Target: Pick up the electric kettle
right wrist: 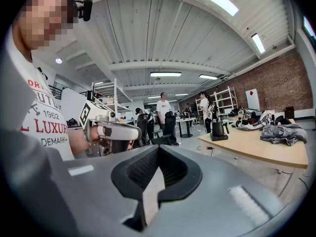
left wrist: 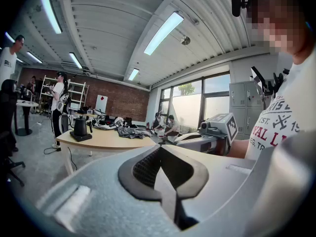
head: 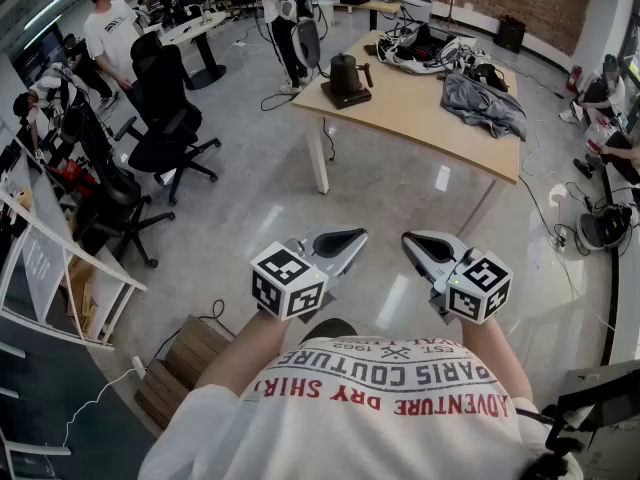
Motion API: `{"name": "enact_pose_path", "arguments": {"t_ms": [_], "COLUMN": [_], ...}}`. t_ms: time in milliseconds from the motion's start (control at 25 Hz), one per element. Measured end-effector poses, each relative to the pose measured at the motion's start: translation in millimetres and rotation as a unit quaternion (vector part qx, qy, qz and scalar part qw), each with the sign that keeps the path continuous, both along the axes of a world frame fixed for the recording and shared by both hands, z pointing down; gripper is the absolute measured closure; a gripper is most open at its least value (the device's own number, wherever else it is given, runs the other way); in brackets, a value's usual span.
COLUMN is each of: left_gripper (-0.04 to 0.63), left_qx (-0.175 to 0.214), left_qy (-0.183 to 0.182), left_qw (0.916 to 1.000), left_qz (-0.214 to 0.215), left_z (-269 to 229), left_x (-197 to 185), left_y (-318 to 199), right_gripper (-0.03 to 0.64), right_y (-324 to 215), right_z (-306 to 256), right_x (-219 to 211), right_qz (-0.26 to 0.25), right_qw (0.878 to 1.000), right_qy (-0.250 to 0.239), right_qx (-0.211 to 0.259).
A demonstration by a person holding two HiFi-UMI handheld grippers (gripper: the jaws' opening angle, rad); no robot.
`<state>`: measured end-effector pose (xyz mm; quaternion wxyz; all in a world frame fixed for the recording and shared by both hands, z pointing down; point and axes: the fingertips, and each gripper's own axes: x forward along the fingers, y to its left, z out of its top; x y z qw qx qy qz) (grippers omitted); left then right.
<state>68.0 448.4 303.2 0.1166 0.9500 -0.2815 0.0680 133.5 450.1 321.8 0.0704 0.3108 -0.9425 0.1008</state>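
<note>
Two grippers are out in front of the person, side by side and low over the glossy grey floor (head: 260,198). On the left gripper (head: 352,238) the jaws are pressed fully together. Its own view shows the dark pads meeting along a single seam with nothing caught between them. It's the same on the right gripper (head: 412,240), whose jaws are closed tight and empty. The two tips angle slightly toward each other, with a strip of bare floor between them.

Up ahead, the electric kettle (head: 345,72) stands upright on its dark base (head: 346,95), right at the near left corner of the wooden table (head: 420,113). It's black, with its handle sticking out to the right, and it is well apart from both grippers. Neither one is touching it.

Further along the tabletop lies a crumpled grey garment (head: 485,103), and beyond that a tangle of cables and white gear (head: 420,46). Off to the left stands a black office chair (head: 165,118). People stand around a desk in the background, and others sit at the right edge.
</note>
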Motion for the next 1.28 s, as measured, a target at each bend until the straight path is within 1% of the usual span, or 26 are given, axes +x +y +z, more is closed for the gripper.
{"name": "enact_pose_path", "arguments": {"t_ms": [440, 720, 960, 1280], "left_gripper": [0.594, 0.594, 0.594, 0.594], "left_qx": [-0.001, -0.002, -0.002, -0.012], "left_qy": [-0.006, -0.008, -0.006, -0.009], "left_qw": [0.9999, 0.9999, 1.0000, 0.9999], "left_qz": [-0.009, -0.006, -0.005, -0.001], "left_z": [3, 2, 1, 17], "left_x": [5, 13, 17, 12], "left_y": [7, 7, 6, -2], "right_gripper": [0.615, 0.614, 0.614, 0.614], "right_y": [7, 9, 8, -3], "right_z": [1, 1, 7, 21], "right_x": [9, 14, 18, 11], "right_qz": [-0.001, -0.008, -0.005, -0.001], "right_qw": [1.000, 1.000, 1.000, 1.000], "right_qy": [-0.005, -0.004, -0.008, -0.011], "right_qx": [0.001, 0.003, -0.010, -0.020]}}
